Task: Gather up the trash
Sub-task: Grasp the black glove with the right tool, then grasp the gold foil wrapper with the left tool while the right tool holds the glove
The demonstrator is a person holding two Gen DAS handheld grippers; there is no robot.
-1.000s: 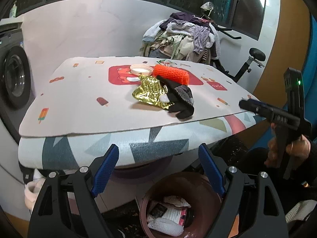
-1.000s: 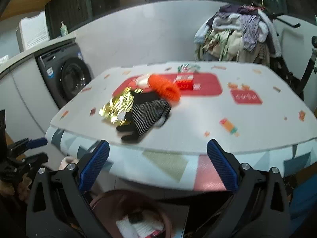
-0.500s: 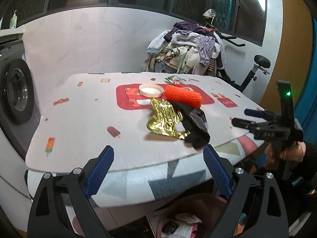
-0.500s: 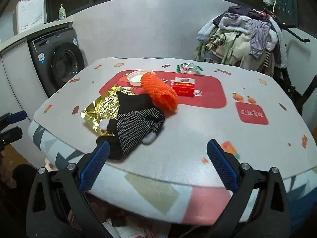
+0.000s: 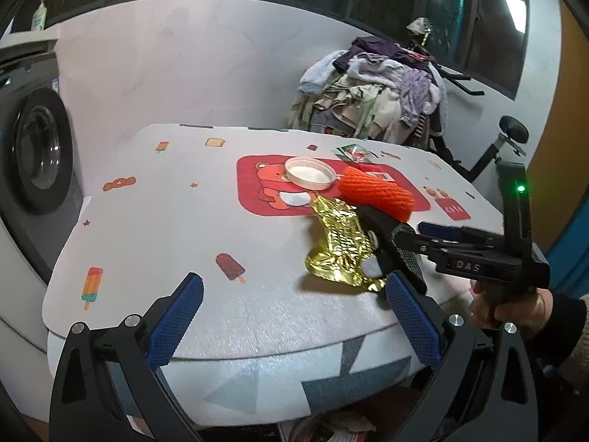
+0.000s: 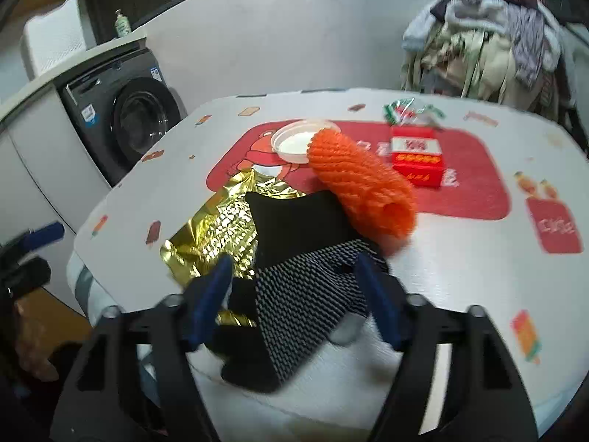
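straddling the black-and-white patterned fabric piece, the right hand-held gripper stands released; crumpled gold foil wrapper just beside; left hand-held gripper released, apart.

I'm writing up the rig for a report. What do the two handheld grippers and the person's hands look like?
Both grippers have black angular frames with silver bolts and blue, cross-hatched finger pads: the left gripper and the right gripper. Seen from the side, the right gripper's body carries embossed lettering and an upright part with a green light. The right hand is bare, with a dark sleeve.
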